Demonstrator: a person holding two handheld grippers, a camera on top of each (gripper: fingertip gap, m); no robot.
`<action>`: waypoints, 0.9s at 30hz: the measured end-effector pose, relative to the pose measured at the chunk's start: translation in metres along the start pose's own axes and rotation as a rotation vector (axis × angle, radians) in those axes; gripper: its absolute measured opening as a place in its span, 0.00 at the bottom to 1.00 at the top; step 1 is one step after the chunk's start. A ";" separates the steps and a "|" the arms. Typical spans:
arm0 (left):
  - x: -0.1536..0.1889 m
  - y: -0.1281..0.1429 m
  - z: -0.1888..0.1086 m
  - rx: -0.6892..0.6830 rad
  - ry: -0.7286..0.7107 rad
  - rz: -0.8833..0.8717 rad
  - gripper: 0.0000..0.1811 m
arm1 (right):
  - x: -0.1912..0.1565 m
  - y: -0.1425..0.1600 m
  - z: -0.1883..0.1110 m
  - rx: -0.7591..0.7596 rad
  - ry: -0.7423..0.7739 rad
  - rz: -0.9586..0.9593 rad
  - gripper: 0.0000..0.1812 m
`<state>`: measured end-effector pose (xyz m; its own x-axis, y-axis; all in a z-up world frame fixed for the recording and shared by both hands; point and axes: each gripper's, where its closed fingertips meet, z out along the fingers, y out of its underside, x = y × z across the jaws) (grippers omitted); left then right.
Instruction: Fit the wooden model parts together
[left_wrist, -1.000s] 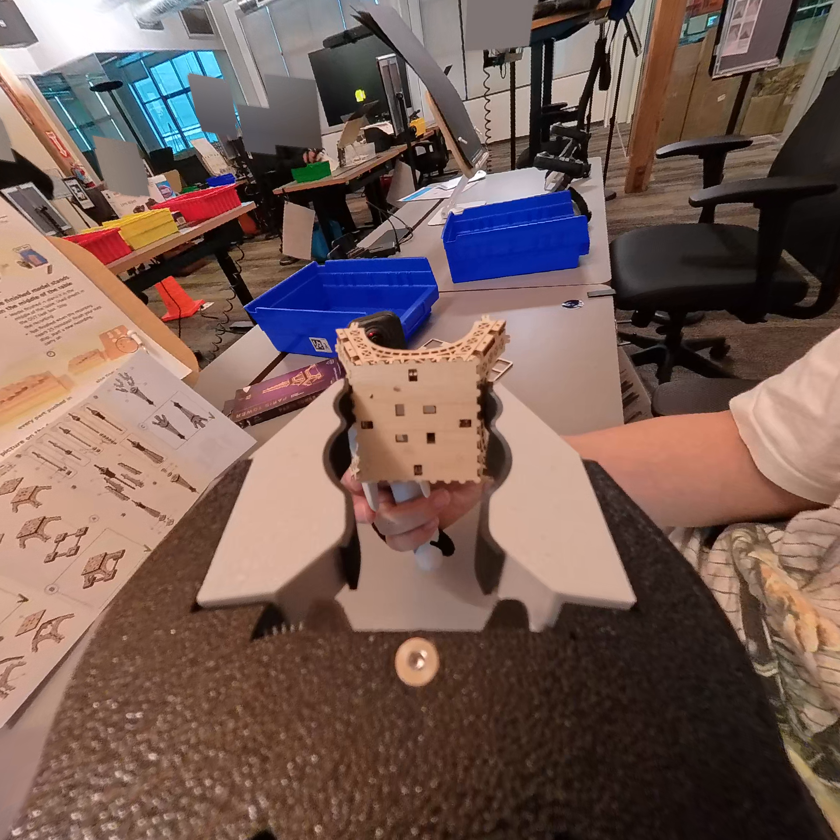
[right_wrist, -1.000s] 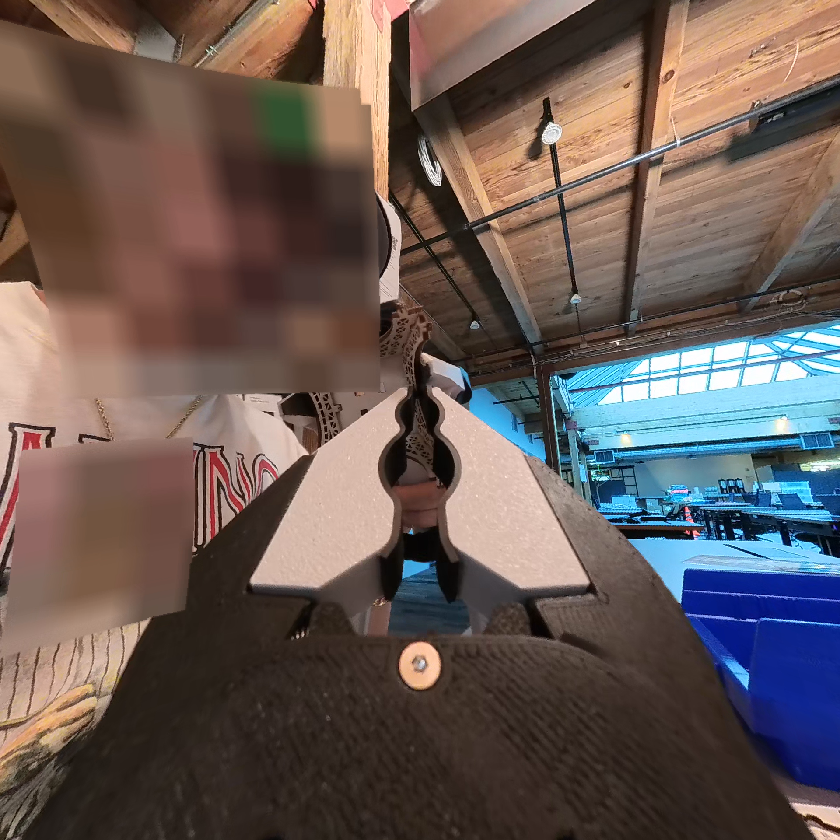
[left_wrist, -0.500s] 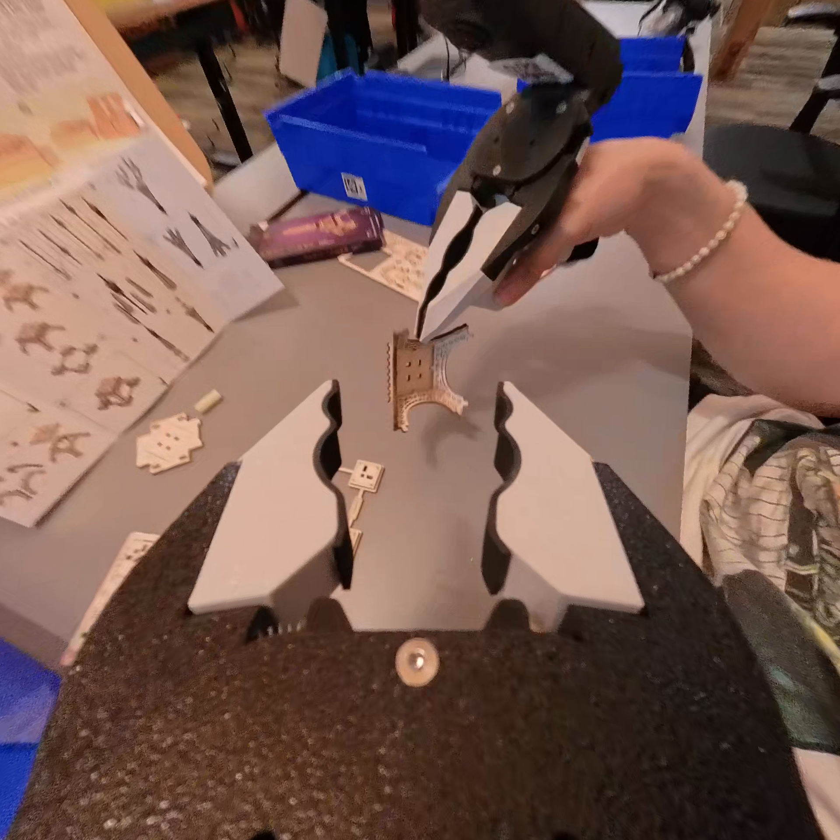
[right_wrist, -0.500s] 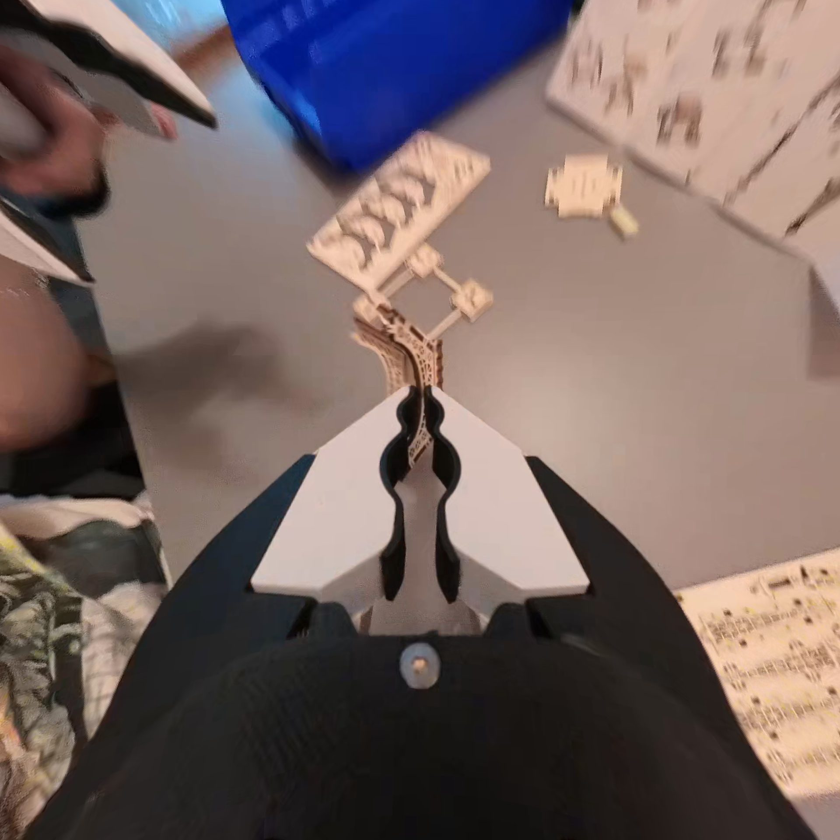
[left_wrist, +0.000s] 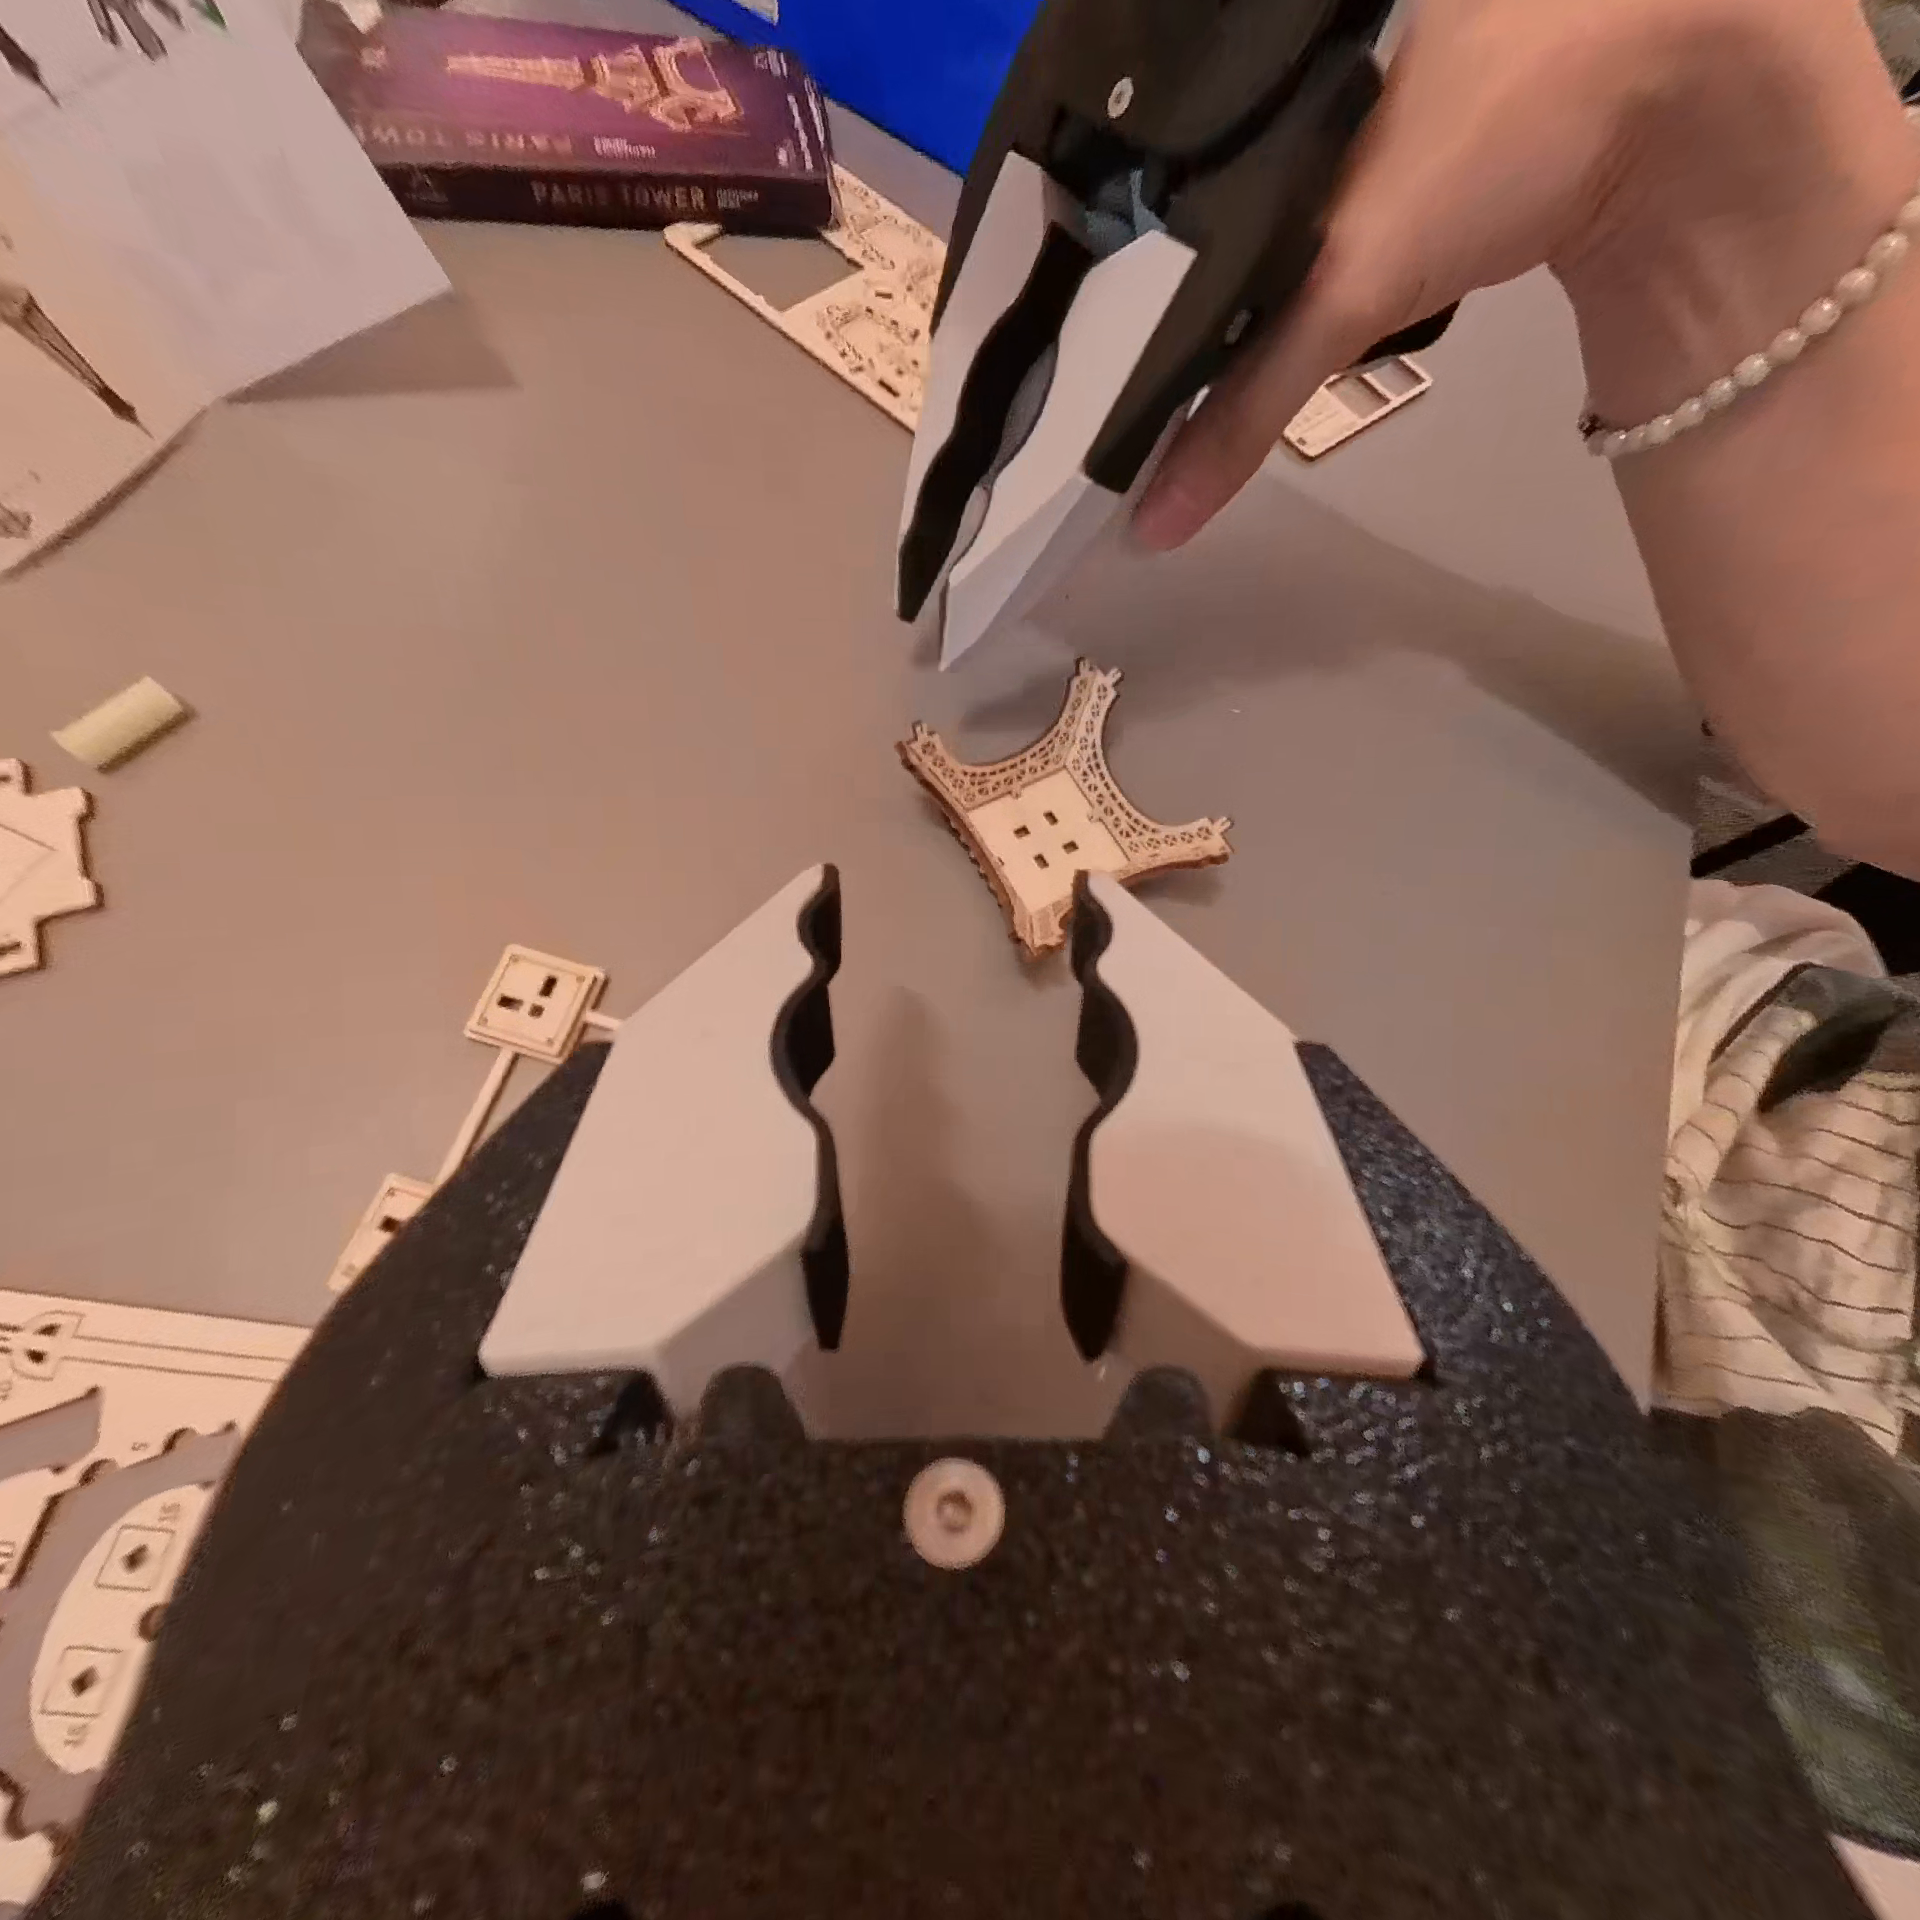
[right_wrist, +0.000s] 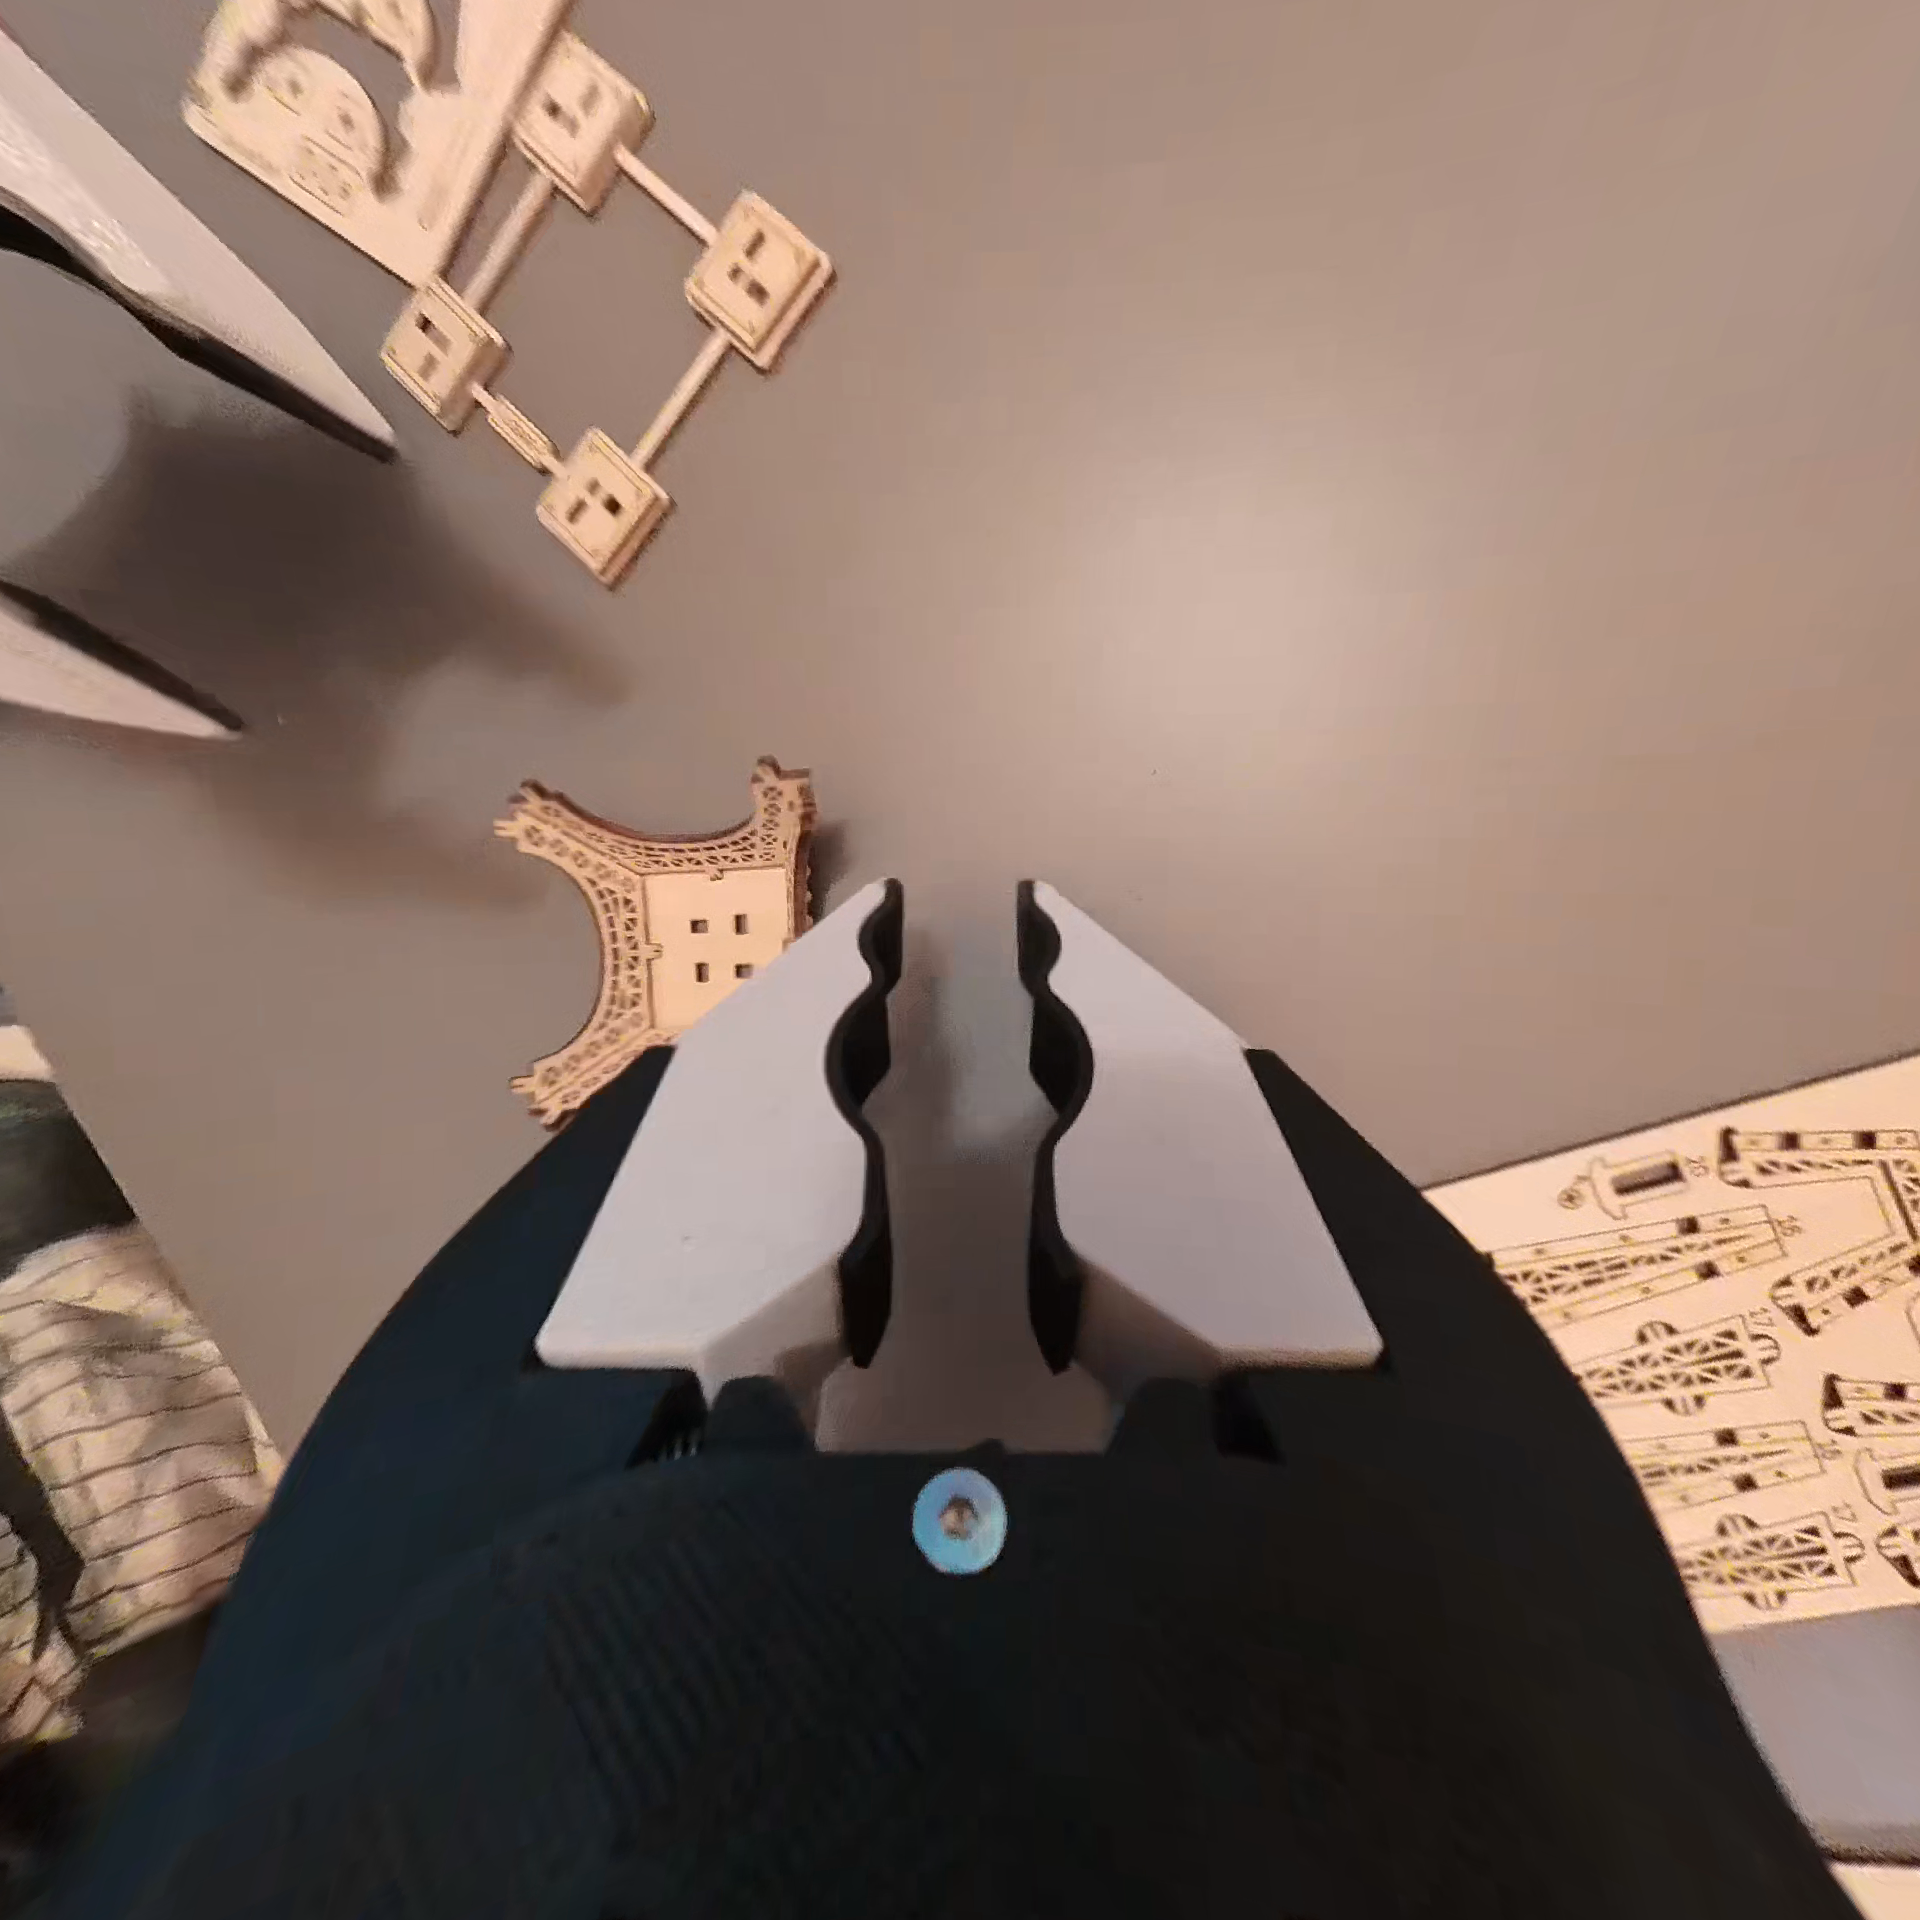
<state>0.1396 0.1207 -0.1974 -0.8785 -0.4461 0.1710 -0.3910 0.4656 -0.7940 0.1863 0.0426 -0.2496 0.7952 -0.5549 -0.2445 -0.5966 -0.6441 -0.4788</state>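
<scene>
Left wrist view: the left hand-held gripper (left_wrist: 951, 894) hangs empty with a narrow gap between its fingers, just short of the wooden tower section (left_wrist: 1060, 821) lying flat on the grey bench (left_wrist: 520, 582), while the right hand-held gripper (left_wrist: 930, 623) hovers just above it, parted and holding nothing. Right wrist view: the right hand-held gripper (right_wrist: 958, 896) is narrowly parted beside the section, with the four-pad base frame (right_wrist: 582, 343) well apart, so I judge the next grasp should take the section by its solid slotted panel, not the fragile lattice legs.

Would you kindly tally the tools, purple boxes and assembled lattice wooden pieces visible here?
Tools: 2 (left tool, right tool)
Purple box: 1
Assembled lattice wooden piece: 1
Total: 4
</scene>
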 end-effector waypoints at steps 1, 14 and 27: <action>0.000 -0.003 -0.001 0.011 -0.011 0.023 0.22 | -0.003 -0.002 -0.006 0.031 -0.021 0.006 0.12; 0.029 -0.016 0.050 -0.349 0.217 0.681 0.11 | -0.006 0.054 -0.049 0.145 -0.020 0.065 0.21; 0.013 0.019 0.094 -0.885 0.448 0.828 0.01 | -0.051 0.080 -0.044 0.252 -0.130 0.064 0.14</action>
<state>0.1462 0.0515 -0.2652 -0.8931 0.4298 0.1328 0.4139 0.9008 -0.1316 0.0935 -0.0038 -0.2387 0.7738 -0.5078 -0.3788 -0.6131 -0.4497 -0.6495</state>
